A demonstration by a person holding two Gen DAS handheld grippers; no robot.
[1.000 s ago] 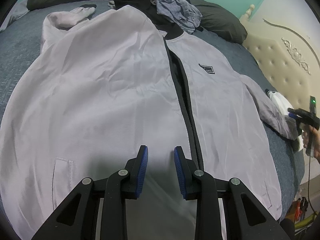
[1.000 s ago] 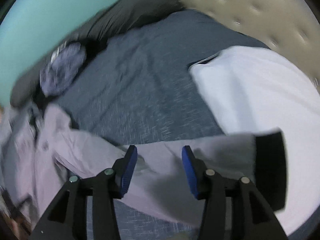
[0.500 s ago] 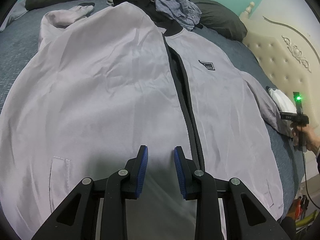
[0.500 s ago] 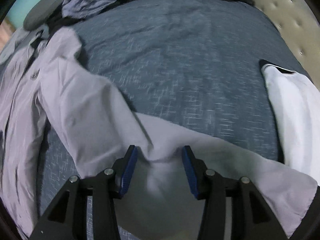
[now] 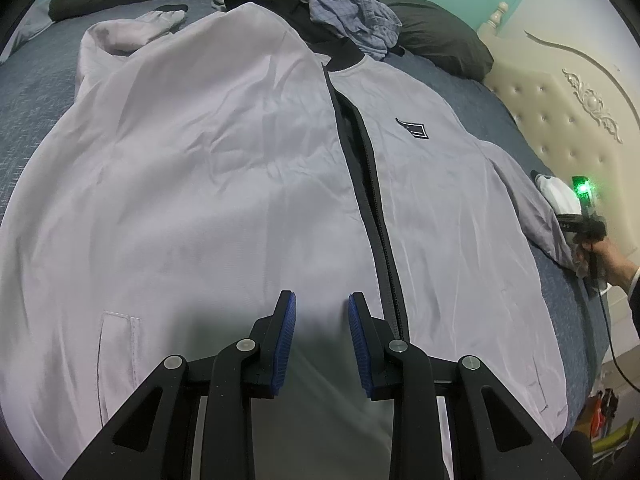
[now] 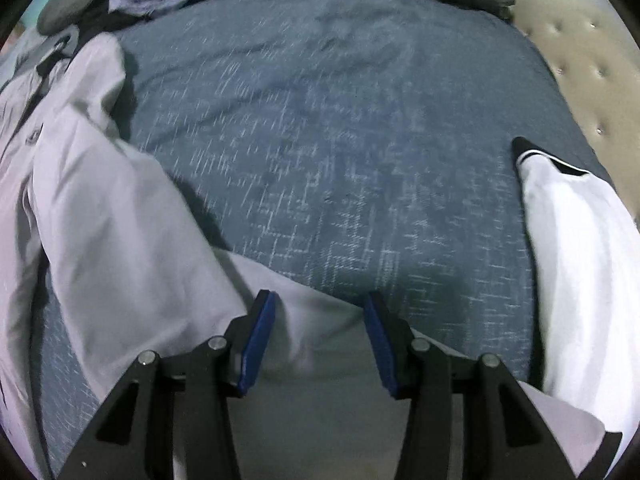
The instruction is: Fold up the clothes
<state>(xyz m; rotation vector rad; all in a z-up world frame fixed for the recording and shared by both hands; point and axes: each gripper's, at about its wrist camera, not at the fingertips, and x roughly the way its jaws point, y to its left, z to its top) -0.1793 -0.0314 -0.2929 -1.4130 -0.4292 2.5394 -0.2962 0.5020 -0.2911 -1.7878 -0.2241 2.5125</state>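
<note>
Right wrist view: right gripper [image 6: 316, 320] jaws spread over the jacket [image 5: 224, 184] sleeve [image 6: 132, 248], nothing pinched; thin, limp, slippery fabric, so pinch near the cuff.

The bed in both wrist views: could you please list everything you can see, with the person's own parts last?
Jacket: one, pale lilac with black zip and collar, spread flat on the bed.
Sleeve: one, lilac, stretched sideways.
Bedcover: one, blue.
Pillow: one, black, far edge.
Crumpled shirt: one, blue-grey, beside the collar.
White garment: one, black trim, near the headboard.
Headboard: one, cream, tufted.
Left gripper: black, blue pads, open over the hem.
Right gripper: open, straddling the sleeve.
Hand: one, holding the right gripper.
</note>
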